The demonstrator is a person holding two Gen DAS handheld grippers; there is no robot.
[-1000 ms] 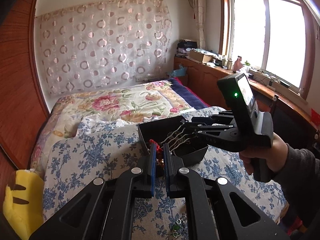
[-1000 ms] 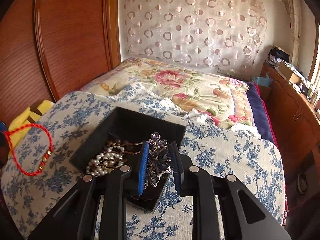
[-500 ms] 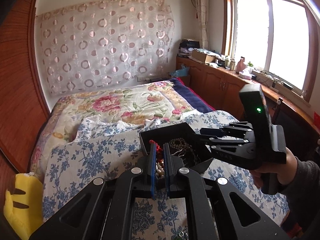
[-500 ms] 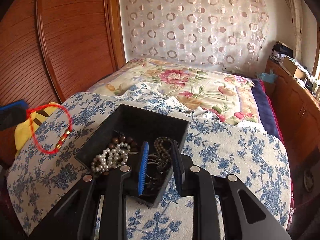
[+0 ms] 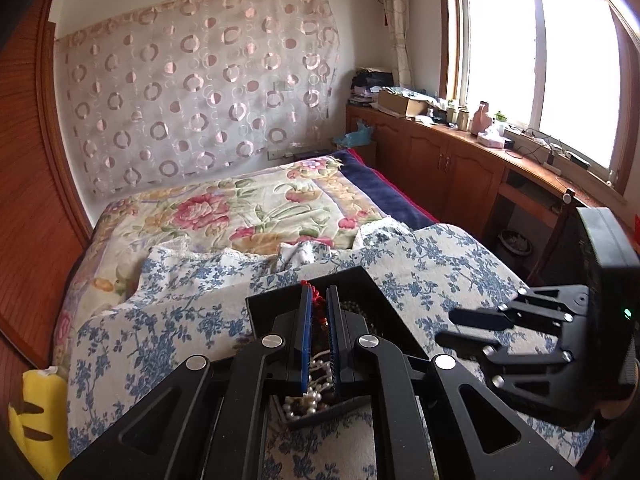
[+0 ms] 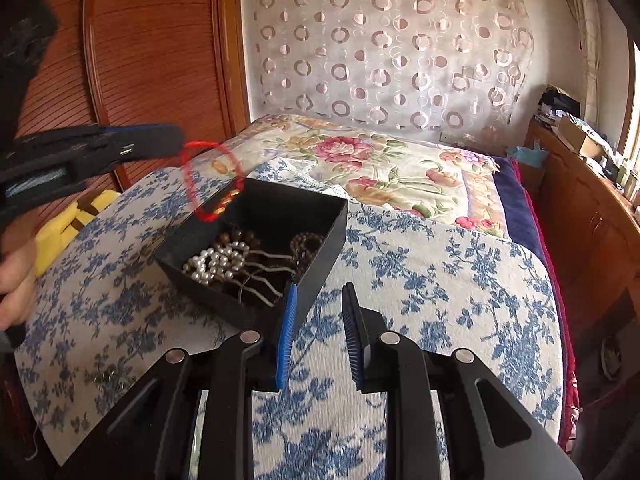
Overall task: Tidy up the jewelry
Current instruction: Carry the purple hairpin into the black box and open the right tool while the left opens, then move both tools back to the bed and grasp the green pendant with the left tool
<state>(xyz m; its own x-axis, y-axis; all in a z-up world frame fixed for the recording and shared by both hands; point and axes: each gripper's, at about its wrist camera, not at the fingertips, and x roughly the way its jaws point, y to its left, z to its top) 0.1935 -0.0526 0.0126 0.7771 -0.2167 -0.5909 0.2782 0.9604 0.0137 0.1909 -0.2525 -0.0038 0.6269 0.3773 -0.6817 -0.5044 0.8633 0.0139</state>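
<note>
I have the left gripper [image 5: 319, 334] pinched on the red string bracelet [image 6: 212, 184], and from the right wrist view I can see the loop hanging from its tips over the far left corner of the black jewelry box [image 6: 320, 256], its lower end with the small gold beads dipping to about the rim. The box sits on the blue-flowered bedcover [image 6: 440, 280] and already holds a pearl strand [image 6: 216, 262], dark wooden beads and some wavy metal hairpins. My right gripper [image 6: 318, 334] is empty, its jaws standing apart, low over the cloth just near and right of the box's near corner. I judge the step in hand to be dropping the bracelet into the box, with most of the jewelry apparently put away. Next I would bring the left gripper a little further in over the open box so the whole loop clears the wall, then part its jaws. The cord is light and limp, so it could drape over the rim or cling to the blue pads [image 5: 306, 336]; a small shake may be needed.
</note>
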